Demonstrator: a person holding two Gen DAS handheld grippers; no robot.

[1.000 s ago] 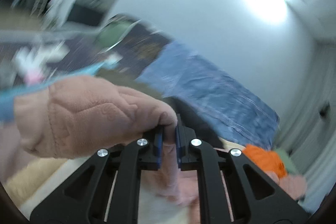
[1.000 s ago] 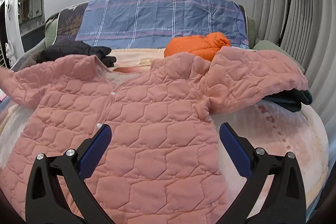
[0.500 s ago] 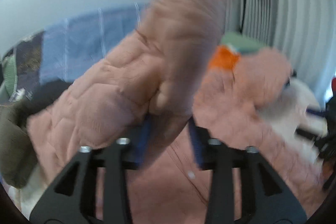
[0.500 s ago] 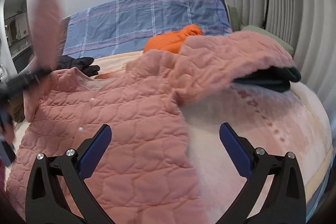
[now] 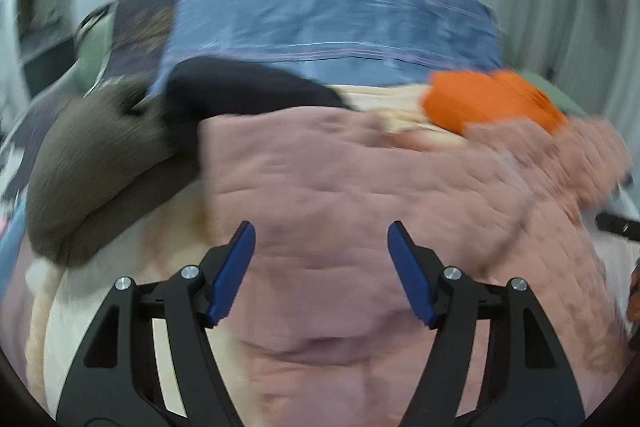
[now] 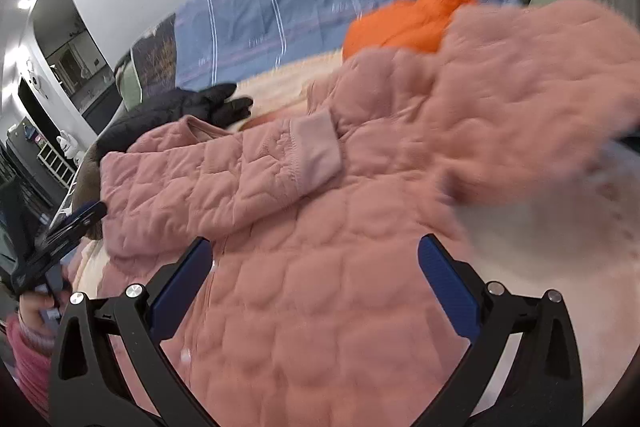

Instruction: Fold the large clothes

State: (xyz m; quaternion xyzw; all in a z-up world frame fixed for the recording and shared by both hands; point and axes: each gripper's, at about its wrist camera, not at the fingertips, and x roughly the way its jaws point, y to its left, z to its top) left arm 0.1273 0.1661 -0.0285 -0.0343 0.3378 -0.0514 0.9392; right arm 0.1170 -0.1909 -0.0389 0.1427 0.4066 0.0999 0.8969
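Left view is smearing with motion blur, so quilting on the pink jacket (image 5: 360, 195) is reading only faintly there; the right view is blurring on its right side too. Jacket hem is running out of frame under both tools. Right sleeve (image 6: 532, 99) is draping over something dark, mostly hidden.

Jacket is pink, soft, quilted in hexagon-like puffs, lying flat on the cream bed (image 6: 560, 227), directly ahead of and under both tools. Left sleeve (image 6: 224, 179) is lying folded across the chest, ribbed paler cuff (image 6: 316, 147) ending ahead of the right tool. Orange puffy garment (image 6: 408, 23) is sitting beyond the jacket, ahead and right; black padded garment (image 6: 176, 111) ahead and left; brown fuzzy item (image 5: 92, 167) left of the left tool. Blue checked blanket (image 5: 332, 27) is covering the far end of the bed.

Left tool (image 5: 322, 269) is hovering over the jacket, fingers spread wide, gripping nothing. Right tool (image 6: 316, 287) is likewise gaping over the jacket body, holding nothing. In the right view the left tool is poking in at far left, held by a hand (image 6: 36, 311) in a pink knit cuff, partly cut off.
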